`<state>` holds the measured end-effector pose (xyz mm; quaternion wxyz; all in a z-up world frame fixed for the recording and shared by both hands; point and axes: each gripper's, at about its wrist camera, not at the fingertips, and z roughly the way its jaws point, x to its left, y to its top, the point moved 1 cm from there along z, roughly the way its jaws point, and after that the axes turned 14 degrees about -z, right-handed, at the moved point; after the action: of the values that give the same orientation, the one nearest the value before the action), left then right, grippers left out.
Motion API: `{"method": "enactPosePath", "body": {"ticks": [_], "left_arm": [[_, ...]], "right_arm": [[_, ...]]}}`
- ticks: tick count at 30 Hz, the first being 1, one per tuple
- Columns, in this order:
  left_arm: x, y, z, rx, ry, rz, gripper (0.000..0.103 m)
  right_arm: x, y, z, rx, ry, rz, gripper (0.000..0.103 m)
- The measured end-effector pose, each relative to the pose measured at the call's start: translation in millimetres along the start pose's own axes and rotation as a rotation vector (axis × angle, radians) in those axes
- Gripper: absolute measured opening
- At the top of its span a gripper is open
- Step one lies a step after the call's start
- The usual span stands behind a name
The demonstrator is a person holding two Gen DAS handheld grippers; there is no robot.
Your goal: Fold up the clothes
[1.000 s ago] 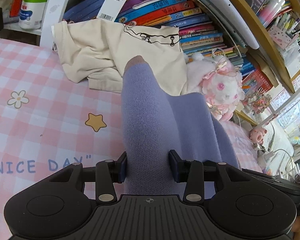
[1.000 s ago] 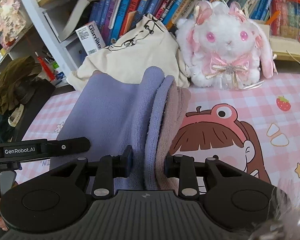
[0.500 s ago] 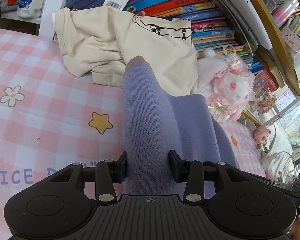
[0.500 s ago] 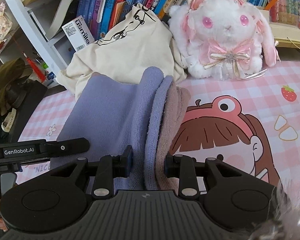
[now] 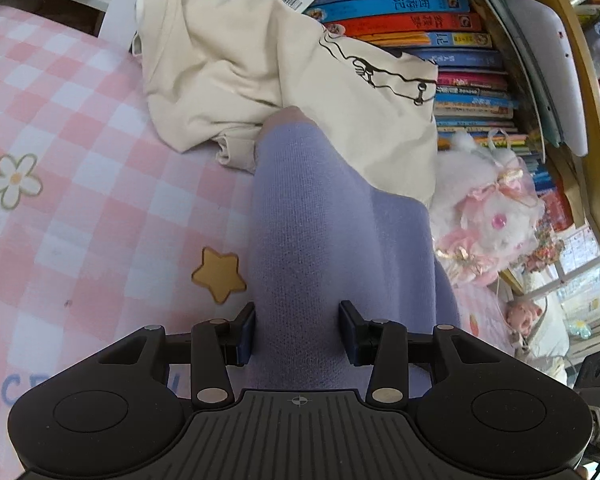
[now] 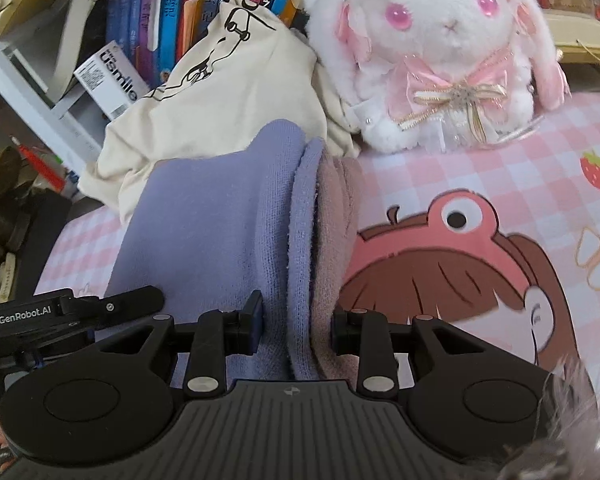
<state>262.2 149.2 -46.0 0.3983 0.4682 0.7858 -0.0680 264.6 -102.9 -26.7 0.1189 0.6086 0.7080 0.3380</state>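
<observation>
Both claws are mine, one in each hand, and each is pinching the same purple garment (image 5: 324,240). Left claw (image 5: 298,330) has its two pads pressed into a thick fold of the purple knit, which runs forward from the pads toward the cream T-shirt (image 5: 260,76). Right claw (image 6: 296,320) clamps a stack of layers: purple on the left side and a dusty pink layer (image 6: 332,240) on the right, edges bunched together between the pads. Whether that pink is the garment's lining or a separate piece, I cannot tell from here.

The purple garment lies on the desk (image 5: 80,160), on its pink checked mat, with its far end touching the cream T-shirt, which is heaped against the row of books (image 5: 420,20). Right of the T-shirt, touching it, sits a white plush rabbit (image 6: 440,48) with pink eyes and a pink bow. Just left of the purple fold in my left view is a yellow star (image 5: 219,274) printed on the mat; right of the garment in my right view is a cartoon girl's face (image 6: 460,272) in a frog hat.
</observation>
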Motion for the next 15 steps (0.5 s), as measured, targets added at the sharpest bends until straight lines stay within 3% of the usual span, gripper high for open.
{"method": "enactPosePath", "body": {"ticks": [6, 10, 15], "left_arm": [[-7, 0, 5, -0.028, 0.026, 0.037, 0.047], [-12, -9, -8, -0.08, 0.046, 0.097, 0.053], [-18, -30, -45, -0.188, 0.011, 0.164, 0.064]], "right_arm": [[-4, 1, 0, -0.029, -0.006, 0.001, 0.033], [-7, -1, -6, -0.056, -0.005, 0.006, 0.052], [-6, -11, -40, -0.12, -0.001, -0.016, 0.062]]}}
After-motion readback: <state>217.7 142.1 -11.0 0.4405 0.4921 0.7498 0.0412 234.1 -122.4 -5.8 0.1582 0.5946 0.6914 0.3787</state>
